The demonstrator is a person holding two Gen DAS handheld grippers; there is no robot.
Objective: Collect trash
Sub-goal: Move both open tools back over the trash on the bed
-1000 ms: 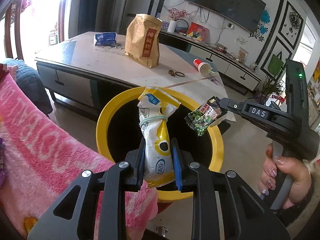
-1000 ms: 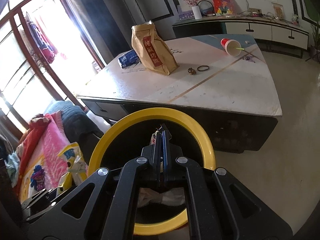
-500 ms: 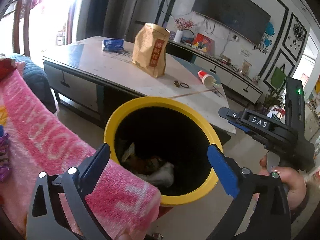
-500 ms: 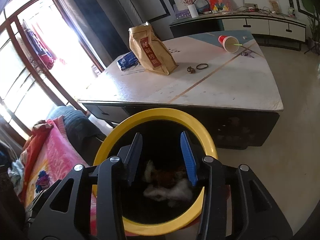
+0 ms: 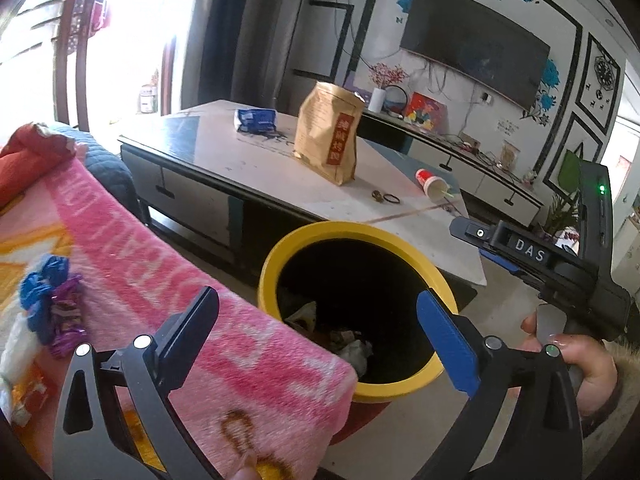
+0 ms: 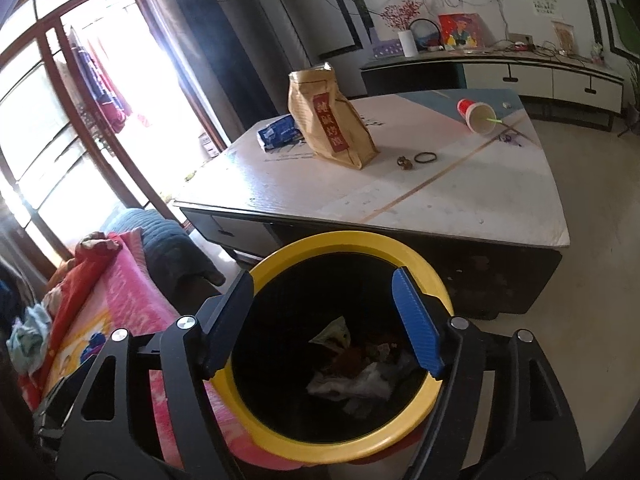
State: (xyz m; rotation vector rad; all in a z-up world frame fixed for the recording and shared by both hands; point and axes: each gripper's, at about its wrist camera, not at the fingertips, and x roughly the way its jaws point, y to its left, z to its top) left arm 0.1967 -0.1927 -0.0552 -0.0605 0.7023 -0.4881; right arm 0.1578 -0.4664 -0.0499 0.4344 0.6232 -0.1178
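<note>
We hold our left hand-held gripper over the yellow-rimmed bin, and its jaws are wide apart with nothing between them. Our right hand-held gripper is above the same bin; its jaws are opening and nothing is between them either. Down in the dark bin we see the trash: crumpled wrappers and a white bit of paper. Just beside the bin is a pink blanket with blue and purple wrappers lying on it. Behind the bin is the tabletop. A brown paper bag stands on it, and a red cup lies on its side.
</note>
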